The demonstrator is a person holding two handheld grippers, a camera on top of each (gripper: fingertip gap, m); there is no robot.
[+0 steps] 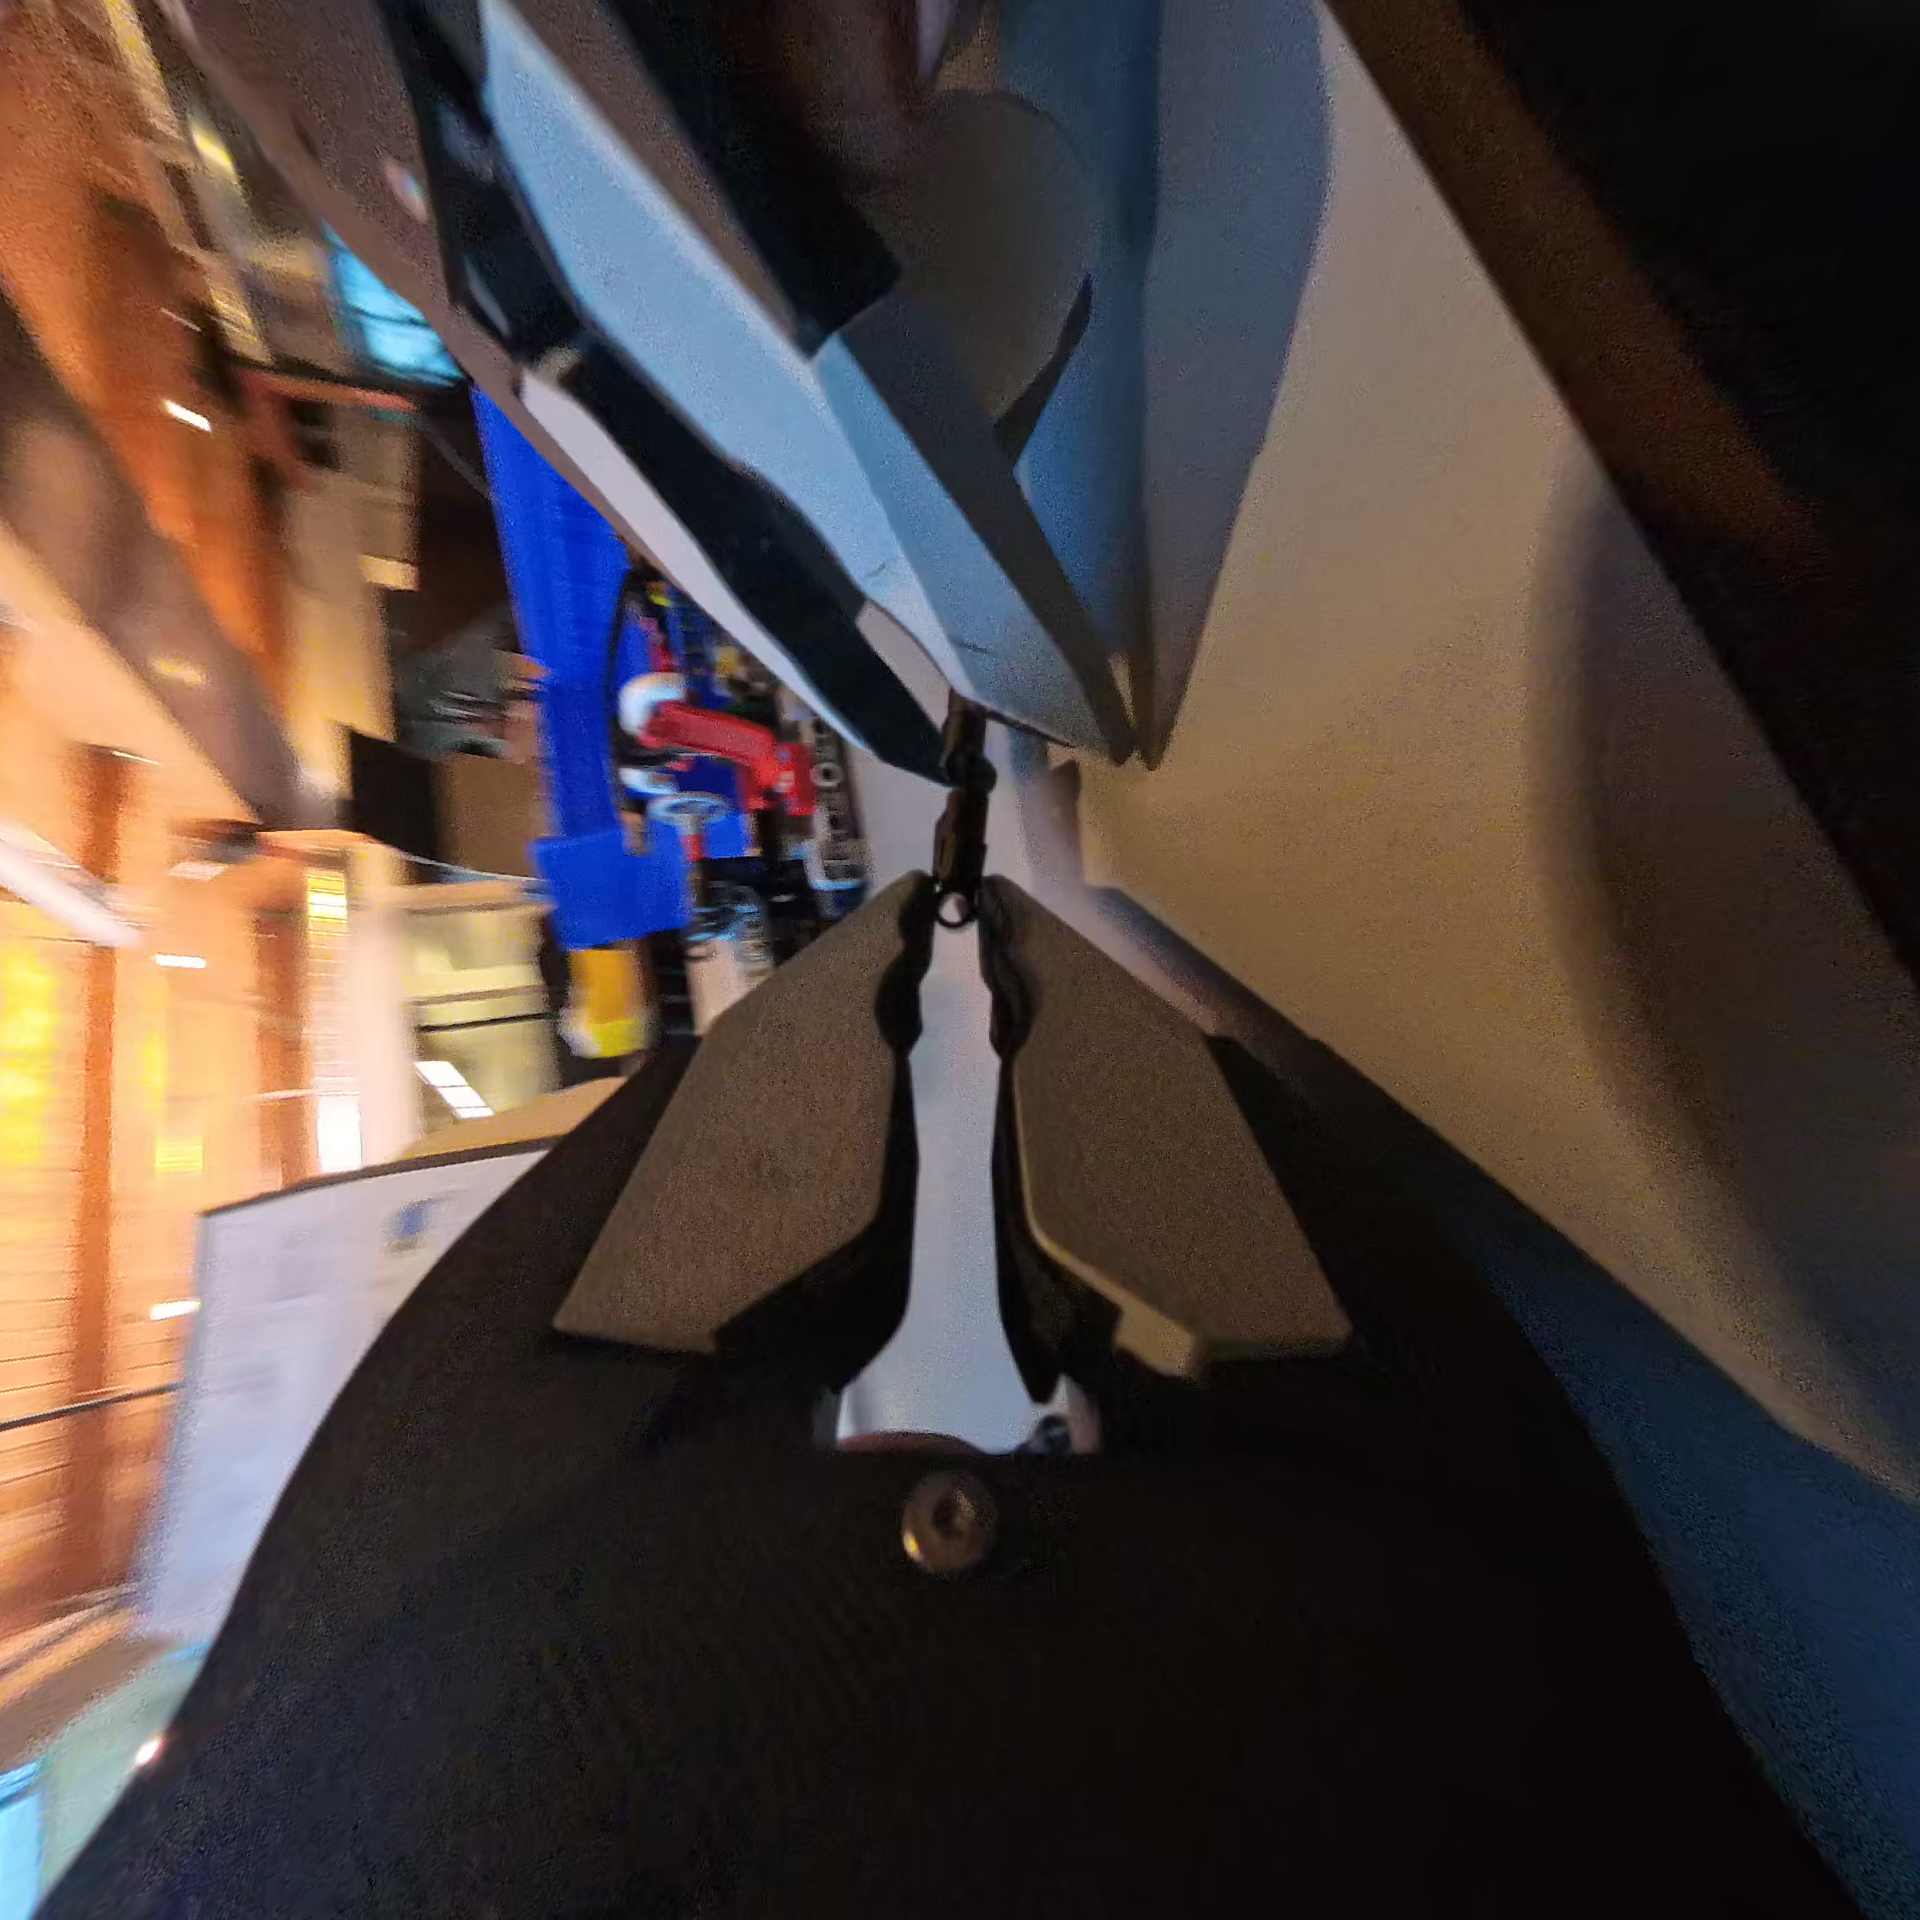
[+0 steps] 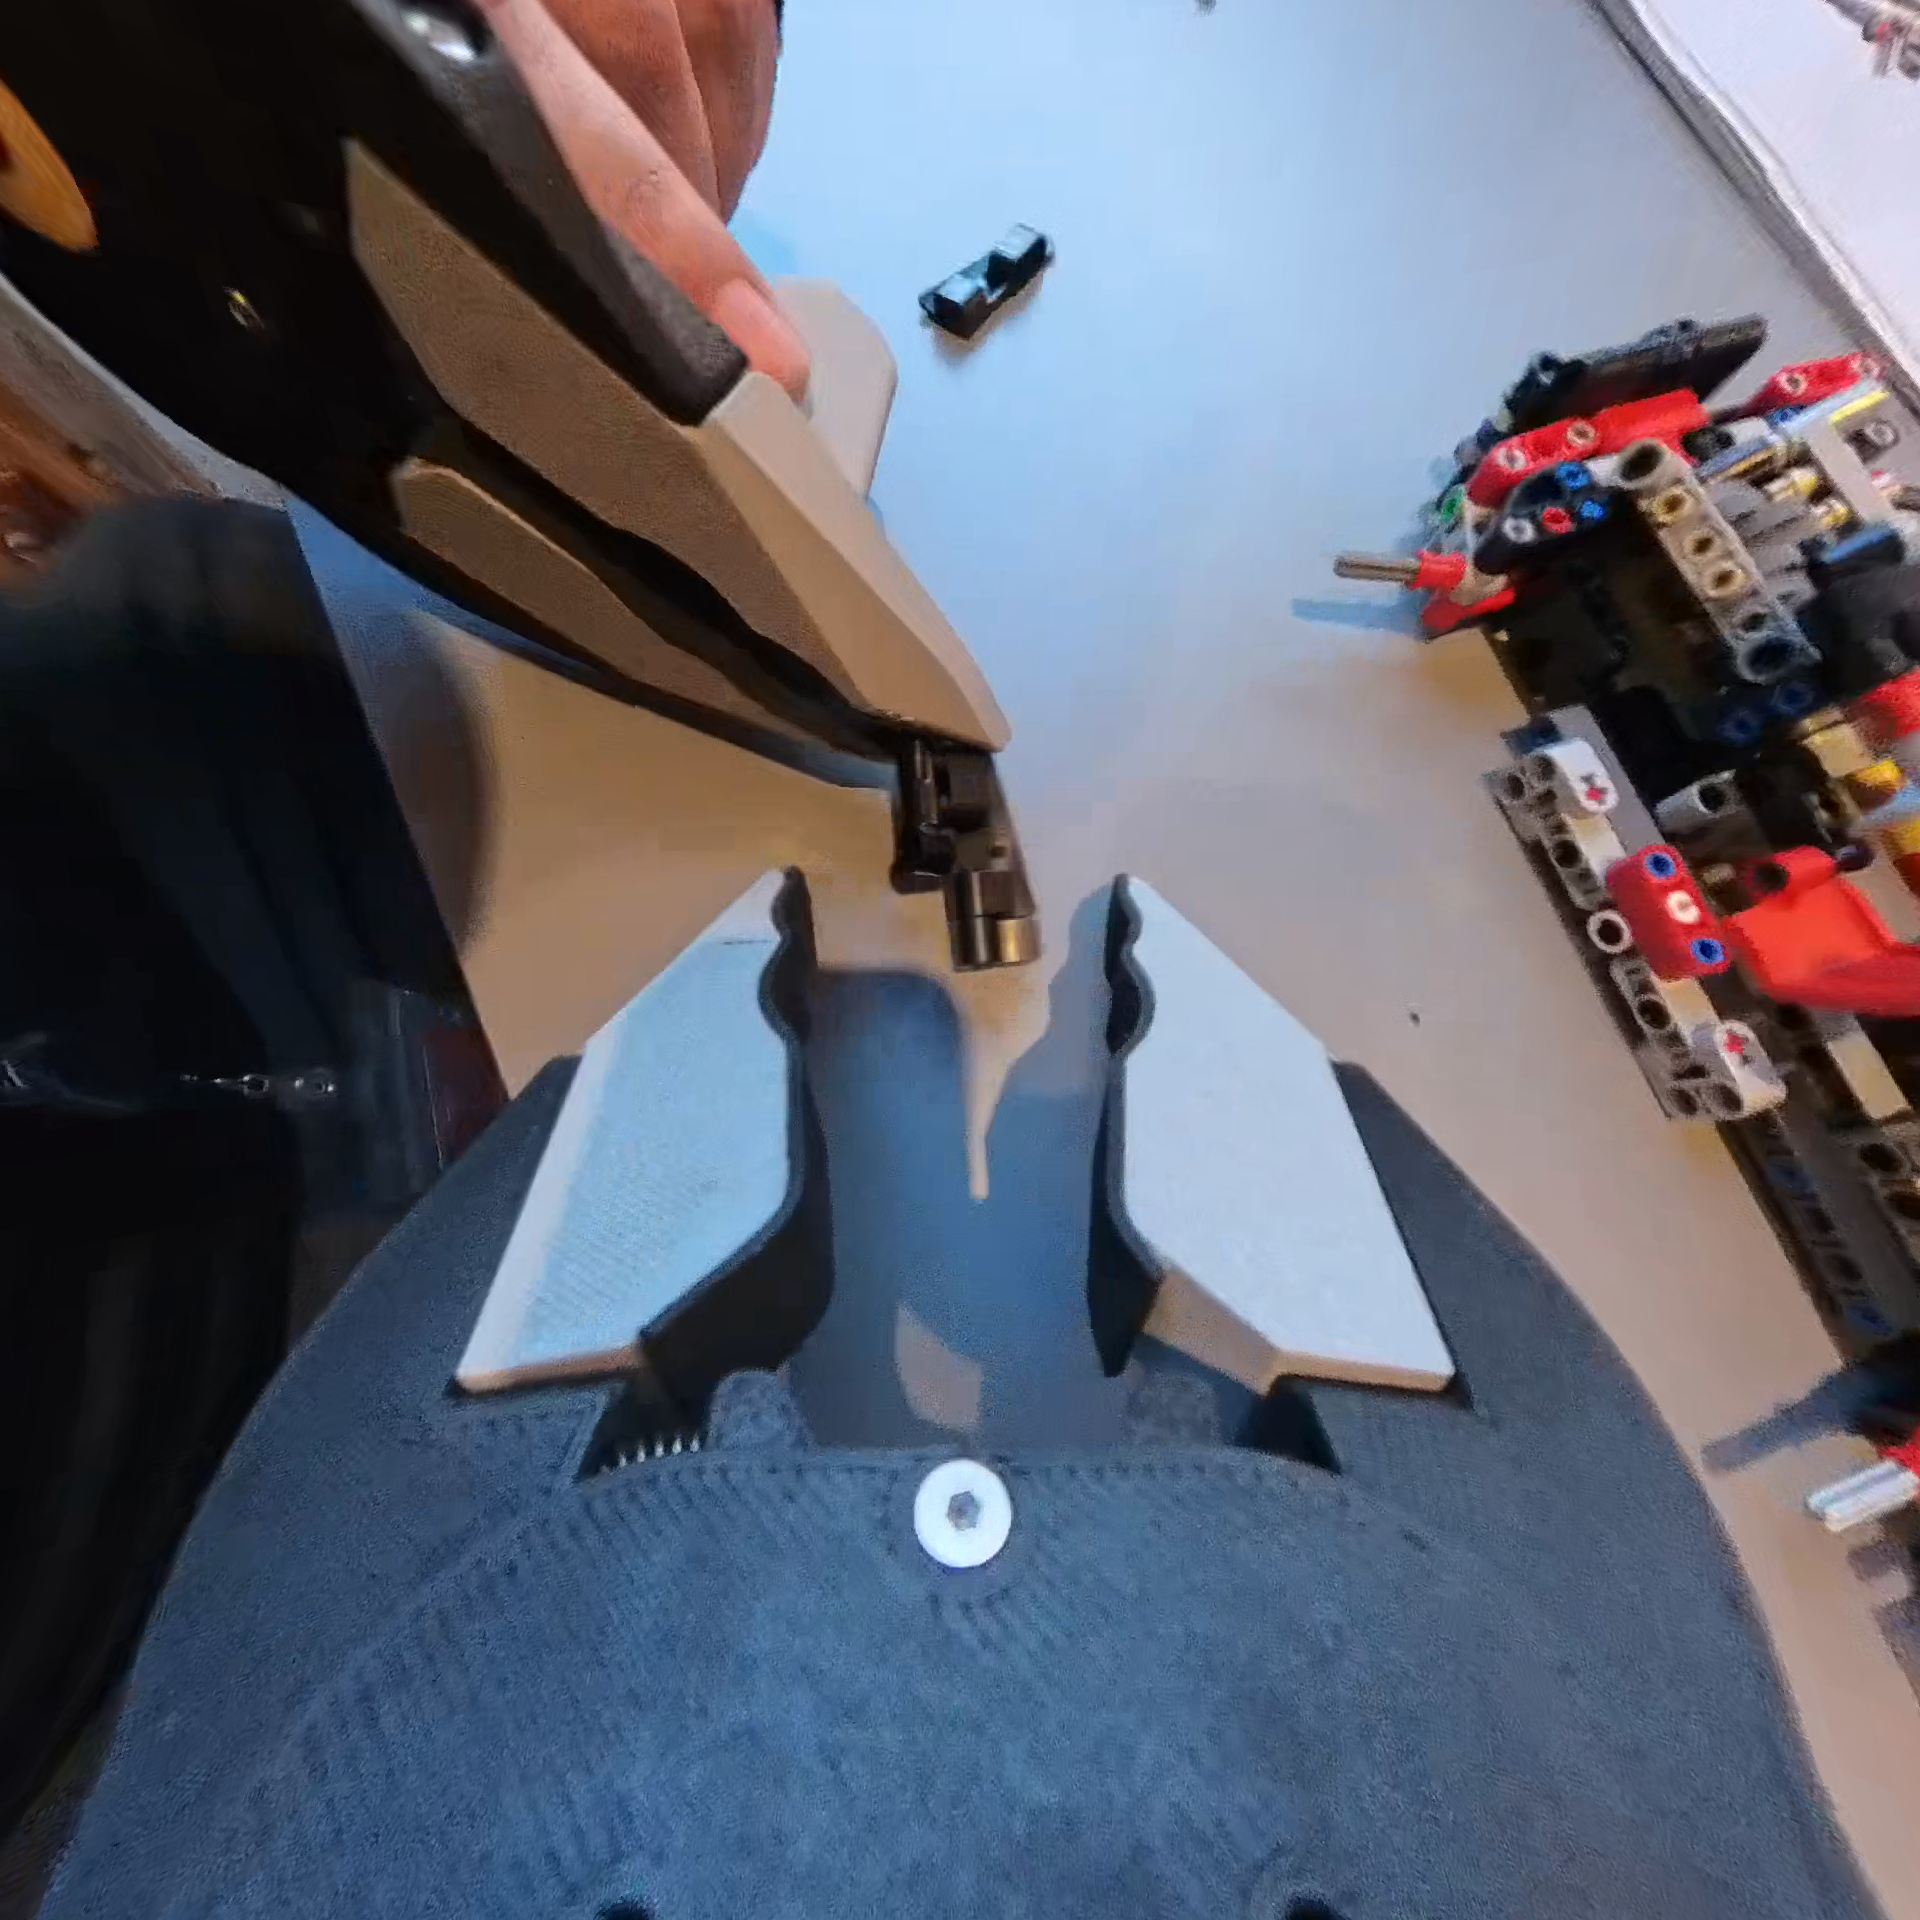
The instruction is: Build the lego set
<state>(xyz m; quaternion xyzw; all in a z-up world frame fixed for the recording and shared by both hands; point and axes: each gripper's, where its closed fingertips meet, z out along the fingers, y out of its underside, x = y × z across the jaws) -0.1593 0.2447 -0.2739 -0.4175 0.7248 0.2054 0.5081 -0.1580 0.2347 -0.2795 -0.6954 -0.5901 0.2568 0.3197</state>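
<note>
My left gripper [image 1: 956, 894] is shut on a small black lego piece [image 1: 964, 800] and holds it above the table. In the right wrist view the left gripper [image 2: 951, 743] comes in from the upper left, a hand on it, with the black piece [image 2: 987, 914] sticking out of its tips. My right gripper [image 2: 958, 883] is open and empty. The free end of the piece sits between its two fingertips without touching them. The right gripper [image 1: 1132, 743] also shows from above in the left wrist view. The partly built lego model [image 2: 1714, 727], black, grey and red, lies at the right.
A loose black lego piece [image 2: 987, 268] lies on the pale table [image 2: 1195, 468] farther back. A small grey part [image 2: 1860, 1496] lies at the lower right. A paper sheet [image 2: 1818, 114] lies at the top right. A person's dark clothing [image 2: 156, 935] fills the left.
</note>
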